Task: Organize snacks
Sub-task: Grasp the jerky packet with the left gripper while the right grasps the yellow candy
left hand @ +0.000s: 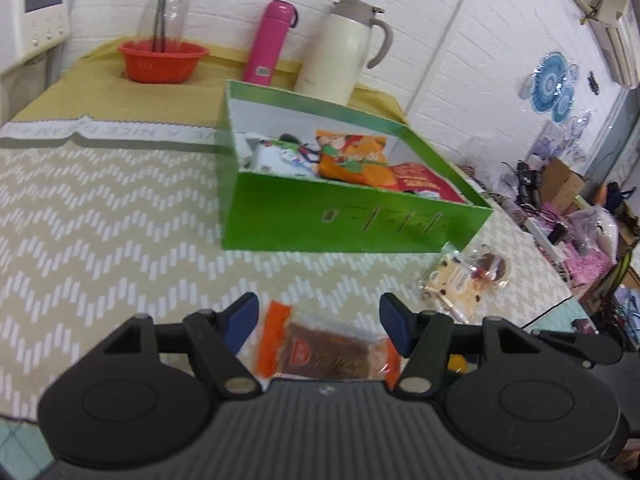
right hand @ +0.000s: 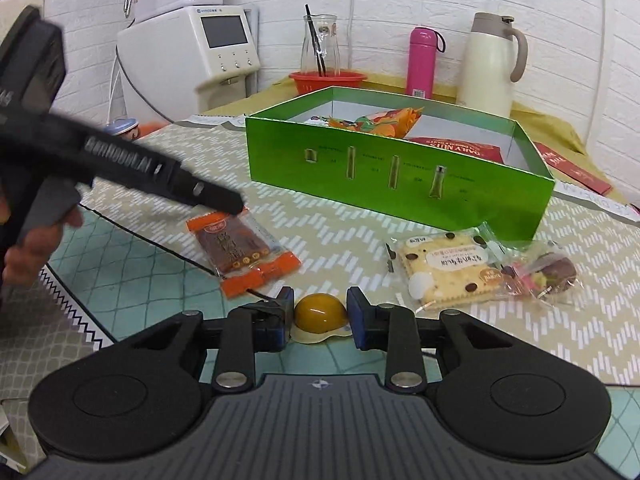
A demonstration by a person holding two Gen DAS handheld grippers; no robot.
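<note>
The right gripper (right hand: pixel 318 316) has its jaws set close around a small yellow jelly cup (right hand: pixel 320 313), one blue pad on each side. From this angle I cannot be sure whether the pads already press on it or only stand beside it, so the grip is not certain. The cup sits on the counter (right hand: pixel 360 220) straight ahead of this gripper, so the right hand is clearly the nearer one for it.

The left gripper (left hand: pixel 318 320) is open, and the orange-ended snack bar (left hand: pixel 332 354) lies flat between its jaws without being pressed. In the left wrist view the long axis of the bar runs across the gap, from one pad toward the other.

Further out, to the right, a biscuit packet (right hand: pixel 444 272) and a small chocolate sweet (right hand: pixel 548 276) lie just beside each other, near the front wall of the green box (right hand: pixel 396 178). The box is open at the top and already holds several snack bags.

The counter has a zigzag cloth. Behind the box stand a red bowl (right hand: pixel 328 80), a pink bottle (right hand: pixel 422 62) and a cream thermos jug (right hand: pixel 490 64) against a white brick wall.
</note>
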